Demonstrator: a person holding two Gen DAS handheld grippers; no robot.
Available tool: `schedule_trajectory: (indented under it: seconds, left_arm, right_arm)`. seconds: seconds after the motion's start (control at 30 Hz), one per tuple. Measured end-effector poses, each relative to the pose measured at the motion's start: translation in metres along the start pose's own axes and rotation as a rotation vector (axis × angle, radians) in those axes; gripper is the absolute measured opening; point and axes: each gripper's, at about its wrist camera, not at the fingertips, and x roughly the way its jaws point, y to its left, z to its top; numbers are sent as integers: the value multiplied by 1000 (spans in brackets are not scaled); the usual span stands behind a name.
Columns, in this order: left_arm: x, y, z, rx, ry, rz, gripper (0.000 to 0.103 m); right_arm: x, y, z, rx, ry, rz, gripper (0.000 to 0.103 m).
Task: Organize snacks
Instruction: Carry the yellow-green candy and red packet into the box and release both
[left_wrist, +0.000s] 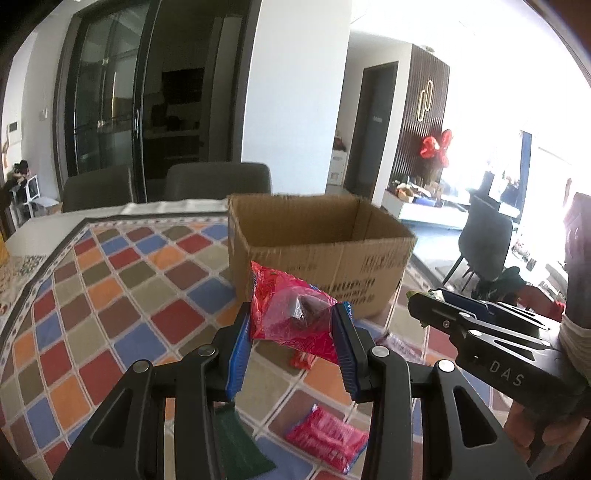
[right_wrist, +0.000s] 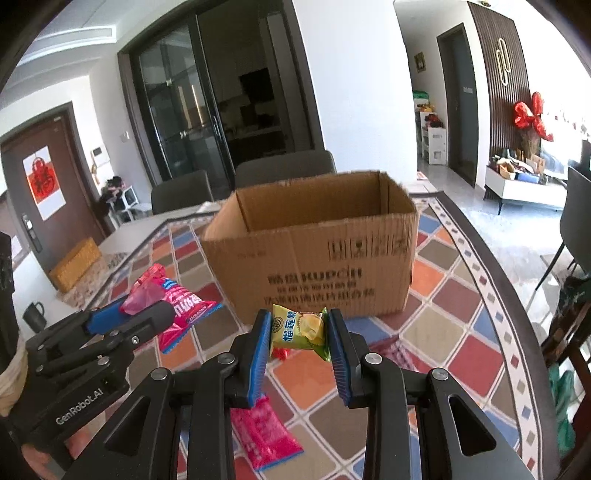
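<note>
- Left gripper: clamped on red snack packet, above tablecloth.
- Right gripper: clamped on green snack packet.
- Cardboard box: open-topped, just beyond both.

I am holding my left gripper raised, its blue pads pressing in on a red packet. I am holding my right gripper level beside it, pads clamping a green packet, both pointing forward.
</note>
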Motion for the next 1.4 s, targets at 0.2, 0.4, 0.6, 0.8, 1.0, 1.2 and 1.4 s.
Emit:
schedule_trajectory:
  seconds: [0.2, 0.4, 0.6, 0.8, 1.0, 1.2, 1.4]
  left_arm:
    - [2, -5, 29, 24, -54, -3, 41]
    - [6, -6, 54, 40, -92, -4, 41]
    - [18, -4, 78, 44, -95, -11, 41]
    - [40, 4, 96, 30, -60, -32, 41]
    - [66, 11, 109, 20, -2, -37, 41]
    - [93, 13, 117, 18, 64, -34, 41]
    - [116, 9, 118, 28, 124, -18, 45]
  right_arm:
    - [-1, -3, 25, -5, -49, 11, 32]
    - [1, -3, 54, -19, -85, 8, 32]
    - [11, -4, 79, -26, -96, 17, 32]
    - [31, -8, 105, -34, -75, 7, 32]
    - [54, -12, 121, -41, -34, -5, 32]
    - [78, -17, 127, -29, 29, -6, 32]
    - [95, -24, 130, -16, 70, -29, 35]
